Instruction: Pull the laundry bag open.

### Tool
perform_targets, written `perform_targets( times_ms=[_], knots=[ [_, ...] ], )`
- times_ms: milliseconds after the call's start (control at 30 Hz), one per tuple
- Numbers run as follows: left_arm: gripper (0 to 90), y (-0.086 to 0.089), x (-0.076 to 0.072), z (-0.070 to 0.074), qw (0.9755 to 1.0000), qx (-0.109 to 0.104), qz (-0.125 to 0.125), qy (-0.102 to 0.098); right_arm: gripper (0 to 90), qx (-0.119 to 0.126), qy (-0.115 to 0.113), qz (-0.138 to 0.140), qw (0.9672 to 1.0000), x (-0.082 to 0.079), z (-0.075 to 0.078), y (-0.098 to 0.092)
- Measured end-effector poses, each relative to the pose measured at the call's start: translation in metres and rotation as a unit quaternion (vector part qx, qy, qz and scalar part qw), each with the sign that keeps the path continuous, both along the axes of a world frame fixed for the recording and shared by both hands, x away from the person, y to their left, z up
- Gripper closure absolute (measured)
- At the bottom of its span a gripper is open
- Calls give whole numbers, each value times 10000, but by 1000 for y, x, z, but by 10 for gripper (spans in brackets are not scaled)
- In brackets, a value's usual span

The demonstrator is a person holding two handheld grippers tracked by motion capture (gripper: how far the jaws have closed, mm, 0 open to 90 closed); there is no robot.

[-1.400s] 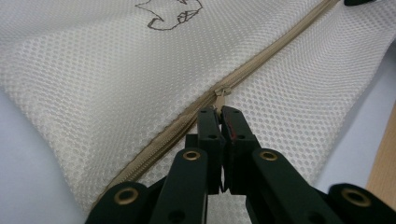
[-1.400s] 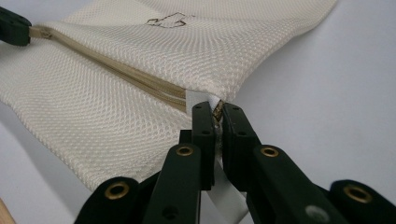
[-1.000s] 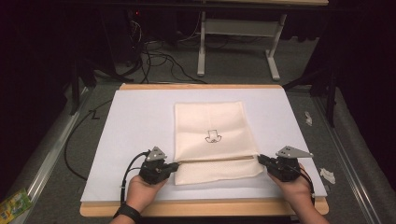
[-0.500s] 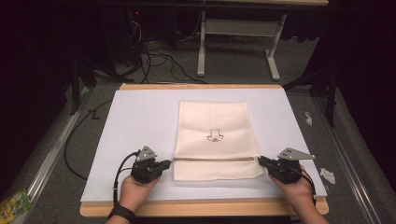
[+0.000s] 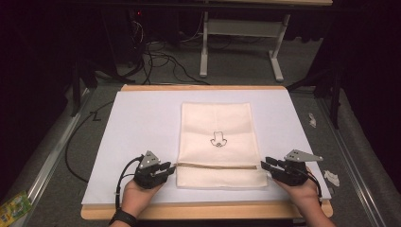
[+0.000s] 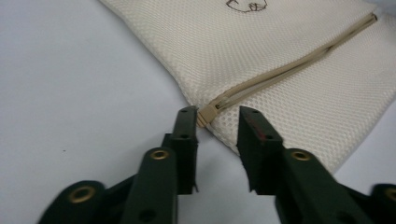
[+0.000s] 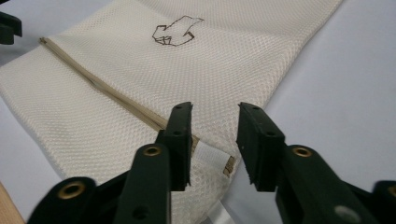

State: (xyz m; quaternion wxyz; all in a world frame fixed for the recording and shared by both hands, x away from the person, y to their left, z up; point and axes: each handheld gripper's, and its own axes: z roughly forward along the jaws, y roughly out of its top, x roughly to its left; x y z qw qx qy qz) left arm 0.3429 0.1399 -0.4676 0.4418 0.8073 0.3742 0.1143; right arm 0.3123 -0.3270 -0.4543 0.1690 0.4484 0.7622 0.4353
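My left gripper [image 6: 215, 128] jaws gape around tan zipper pull [image 6: 206, 114] of cream mesh bag [image 5: 217, 137] near table's front edge; right gripper [image 7: 212, 119] gapes, empty. Next, I judge: pinch pull.

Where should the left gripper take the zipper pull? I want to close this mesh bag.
Grip the tan pull itself, coming from the bag's left edge. It juts off that edge, flat on the table, already between the open left gripper jaws.
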Motion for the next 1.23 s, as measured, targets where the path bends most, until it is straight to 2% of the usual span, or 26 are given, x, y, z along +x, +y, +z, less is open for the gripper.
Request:
perform_targets(
  times_ms=[133, 200, 367, 533, 667, 733, 800, 933, 1100, 1233],
  knots=[
    [511, 6, 2, 4, 9994, -132, 239, -190, 480, 12, -178, -36, 9998, -1, 1, -3],
    [472, 11, 2, 7, 9987, -144, 374, -312, 368, 31, -239, -157, 9996, -1, 3, -6],
    [407, 27, 3, 14, 9951, -189, 767, -588, 251, 87, -406, -607, 9973, 0, 8, -21],
    [371, 48, 9, 14, 9900, -350, 1223, -607, 204, 40, -487, -941, 9944, 0, 9, -44],
    [350, 60, 11, 13, 9870, -204, 1436, -688, 182, -21, -590, -1244, 9905, 0, 8, -63],
    [335, 64, 12, 12, 9855, -226, 1550, -660, 162, 30, -597, -1394, 9884, 1, 8, -72],
    [312, 67, 12, 13, 9829, -262, 1669, -738, 157, 56, -561, -1516, 9868, 1, 7, -77],
    [270, 74, 7, 17, 9801, -297, 1742, -906, 156, 42, -576, -1630, 9849, 5, 7, -79],
    [210, 81, 4, 17, 9794, -383, 1779, -878, 154, -59, -572, -1615, 9852, 14, 6, -72],
    [161, 80, 6, 17, 9793, -278, 1869, -730, 150, -69, -596, -1615, 9850, 13, 8, -70]
  ],
)
